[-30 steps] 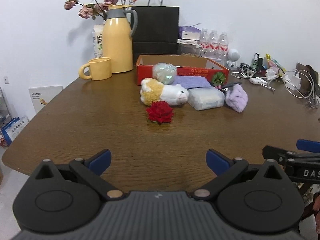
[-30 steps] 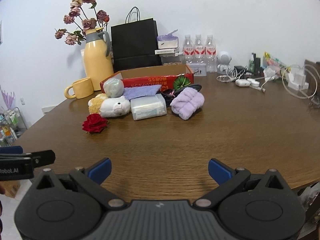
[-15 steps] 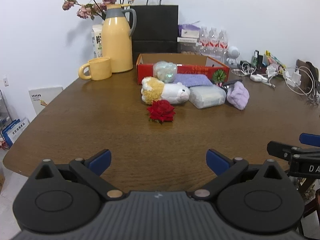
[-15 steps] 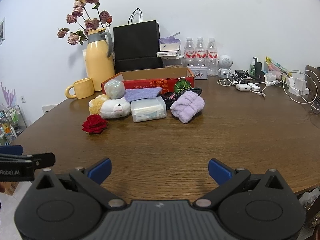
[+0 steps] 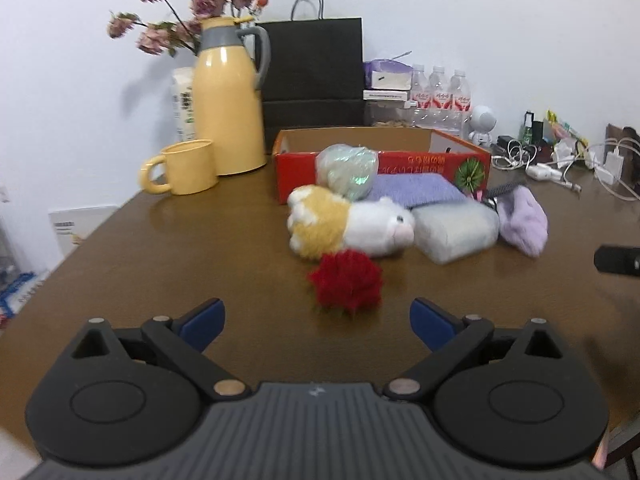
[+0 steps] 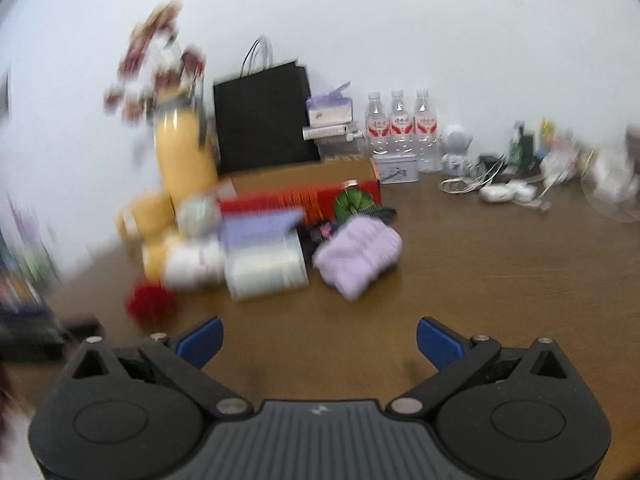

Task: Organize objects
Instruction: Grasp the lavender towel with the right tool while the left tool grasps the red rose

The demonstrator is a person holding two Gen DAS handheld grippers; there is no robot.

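Observation:
A red rose lies on the brown table just ahead of my open, empty left gripper. Behind it lie a white and yellow plush toy, a wrapped ball, a purple cloth, a clear packet and a lilac towel. A red cardboard box stands open behind them. My right gripper is open and empty, short of the lilac towel and the packet. The right wrist view is blurred.
A yellow jug with dried flowers and a yellow mug stand at the back left. A black paper bag, water bottles and tangled cables line the back. The table's left edge is near.
Both grippers have moved forward toward the pile of objects; the rose and towel now loom larger. Both stay open.

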